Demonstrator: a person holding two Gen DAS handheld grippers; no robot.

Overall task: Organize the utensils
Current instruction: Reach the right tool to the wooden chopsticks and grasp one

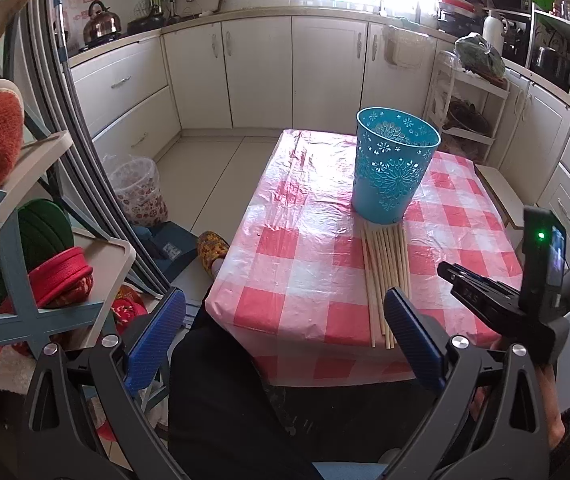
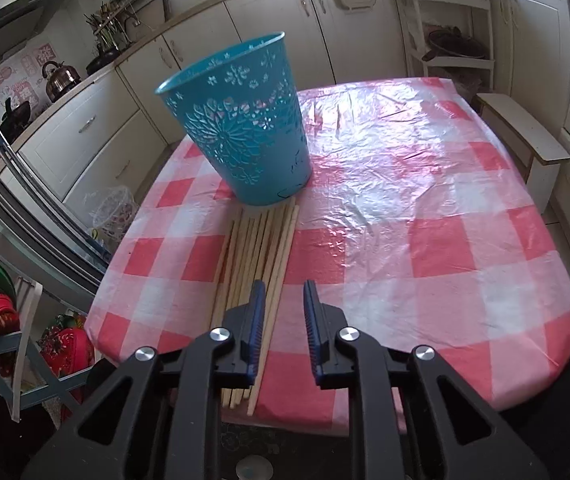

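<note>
The left tool point(image 1: 285, 336) hangs off the near left corner of the tabletop point(image 1: 285, 240), its pads spread wide with nothing between them, probably waiting its turn. Just right of it lie the chopsticks point(image 1: 385, 276), a flat fan of pale sticks whose far tips reach the foot of the blue basket point(image 1: 393, 168), likely laid there so they can be lifted and dropped inside. The basket stands upright beyond them, mouth open. Right of the chopsticks' near ends sits the right tool point(image 2: 283, 312), its pads drawn close with a narrow gap that holds nothing; the left pad seems to overlap the outermost stick, though contact is hard to judge from this angle.
</note>
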